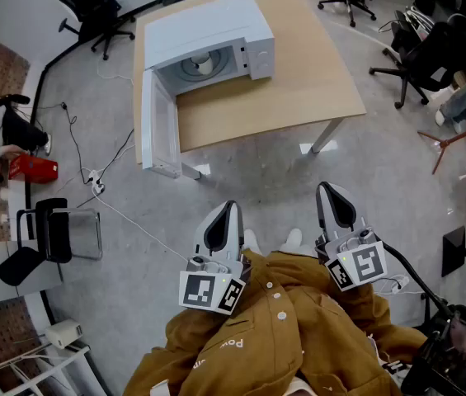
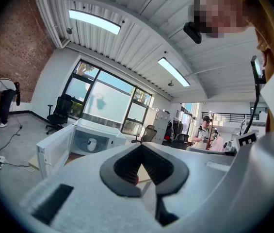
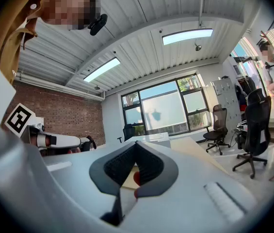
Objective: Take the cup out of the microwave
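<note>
A white microwave [image 1: 208,35] stands on a wooden table [image 1: 298,81], its door [image 1: 157,126] swung open past the table's left edge. Inside it a white cup [image 1: 203,63] sits upright on the turntable; it also shows small in the left gripper view as the cup [image 2: 92,144] within the microwave [image 2: 98,134]. My left gripper [image 1: 231,209] and right gripper [image 1: 326,190] hang close to the person's body, well short of the table, both pointing toward it. Each is shut with nothing between its jaws, as seen at the left gripper [image 2: 140,147] and the right gripper [image 3: 136,145].
Black office chairs [image 1: 430,48] stand right of the table and another chair [image 1: 92,7] at the back left. Cables and a power strip [image 1: 96,184] lie on the grey floor left of the door. A low black seat [image 1: 51,229] and a red box [image 1: 33,168] are at far left.
</note>
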### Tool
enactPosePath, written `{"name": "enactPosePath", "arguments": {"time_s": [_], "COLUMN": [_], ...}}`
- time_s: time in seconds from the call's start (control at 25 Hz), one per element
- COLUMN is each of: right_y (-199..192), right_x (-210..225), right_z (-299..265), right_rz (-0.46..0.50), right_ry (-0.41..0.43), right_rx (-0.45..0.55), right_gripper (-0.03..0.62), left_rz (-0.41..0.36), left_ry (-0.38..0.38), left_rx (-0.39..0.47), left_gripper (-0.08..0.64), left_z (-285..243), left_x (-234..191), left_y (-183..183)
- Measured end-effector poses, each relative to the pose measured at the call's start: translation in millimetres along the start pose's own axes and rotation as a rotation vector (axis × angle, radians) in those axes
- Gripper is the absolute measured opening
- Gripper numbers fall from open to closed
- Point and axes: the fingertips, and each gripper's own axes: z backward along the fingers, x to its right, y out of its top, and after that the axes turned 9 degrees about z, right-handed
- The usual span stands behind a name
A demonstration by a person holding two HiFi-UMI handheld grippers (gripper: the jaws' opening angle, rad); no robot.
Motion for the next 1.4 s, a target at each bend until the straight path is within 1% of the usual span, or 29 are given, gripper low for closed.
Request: {"name": "enactPosePath", "arguments": {"time_s": [0.2,0.48,0.56,0.64,0.68,0.72,0.8,0.88,1.0,1.24,1.4], "right_y": [-2.9,-4.2,-5.3,-3.8,-2.5,-1.5,-0.4,0.1,0.7,-7.2,-8.7], "right_x": [5.0,13.0,10.1,4.8,1.2,-2.8,-11.5,-19.7,-30.8,-59.2,-67.9], "right_z": [8.6,31.4,34.9,35.5,35.0,33.9,29.7,22.8,11.6,-10.2,-31.2], "right_rz": [-0.006,-0.002,-0.002,-0.018,-0.025,-0.026,-0.012,0.005,0.013,0.035,0.047], "right_ry": [-0.032,-0.076,-0.065,-0.033,-0.015,0.002,0.022,0.033,0.031,0.025,0.005], "right_rx": [-0.001,-0.002,0.003,0.016,0.021,0.025,0.028,0.030,0.030,-0.004,-0.004], "right_gripper": [0.005,0.005,0.006,0.008,0.073,0.123,0.131,0.175,0.183,0.172,0.172], "left_rz": [0.008,0.009,0.006,0.003,0.002,0.001,0.003,0.005,0.007,0.021,0.024], "left_ry": [0.004,-0.028,-0.028,-0.028,-0.030,-0.033,-0.038,-0.035,-0.023,-0.013,-0.012], "left_rx": [0.005,-0.014,-0.019,-0.018,-0.017,-0.016,-0.018,-0.014,-0.005,-0.008,-0.001], "left_gripper": [0.005,0.005,0.005,0.005,0.005,0.005,0.005,0.005,0.005,0.005,0.005], "left_z": [2.0,-2.2,-1.6,0.0,1.6,3.9,10.0,16.9,26.9,50.2,56.5], "left_x": [-5.3,4.7,2.8,2.0,1.7,0.9,-3.7,-12.5,-29.7,-60.9,-83.2], "left_y": [2.4,-6.1,-7.6,-6.6,-5.7,-4.7,-2.8,0.7,7.5,18.7,26.6]}}
